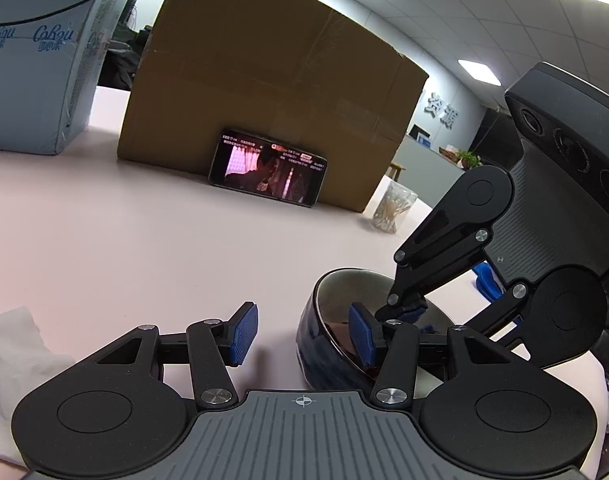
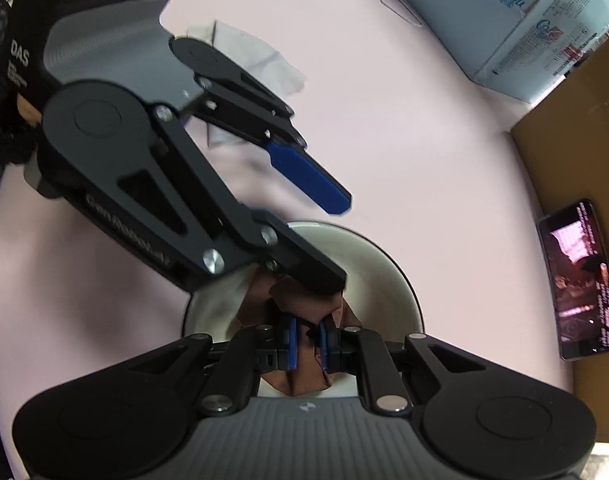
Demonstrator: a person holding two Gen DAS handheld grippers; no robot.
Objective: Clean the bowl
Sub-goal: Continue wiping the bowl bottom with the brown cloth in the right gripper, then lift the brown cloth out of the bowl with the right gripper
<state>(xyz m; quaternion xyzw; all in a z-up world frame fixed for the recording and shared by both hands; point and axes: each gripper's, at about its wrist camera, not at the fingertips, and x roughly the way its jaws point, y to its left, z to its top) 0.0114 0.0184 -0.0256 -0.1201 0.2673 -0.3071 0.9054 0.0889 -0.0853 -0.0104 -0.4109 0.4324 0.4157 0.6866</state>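
A bowl point(image 1: 324, 356), dark blue outside and cream inside point(image 2: 388, 276), stands on the pale pink table. My left gripper point(image 1: 304, 334) is open and straddles the bowl's near rim, one blue pad point(image 1: 362, 334) inside the bowl and the other point(image 1: 244, 332) outside. It also shows in the right wrist view point(image 2: 324, 236). My right gripper point(image 2: 307, 343) is shut on a brown cloth point(image 2: 300, 376) and presses it down inside the bowl. The right gripper reaches into the bowl from the right in the left wrist view point(image 1: 408, 308).
A large cardboard box point(image 1: 272, 96) stands behind, with a phone point(image 1: 268, 170) playing video propped against it. A blue-white tissue pack point(image 1: 36, 68) sits at the left. A jar of cotton swabs point(image 1: 392, 208) and a crumpled white tissue point(image 1: 8, 356) lie on the table.
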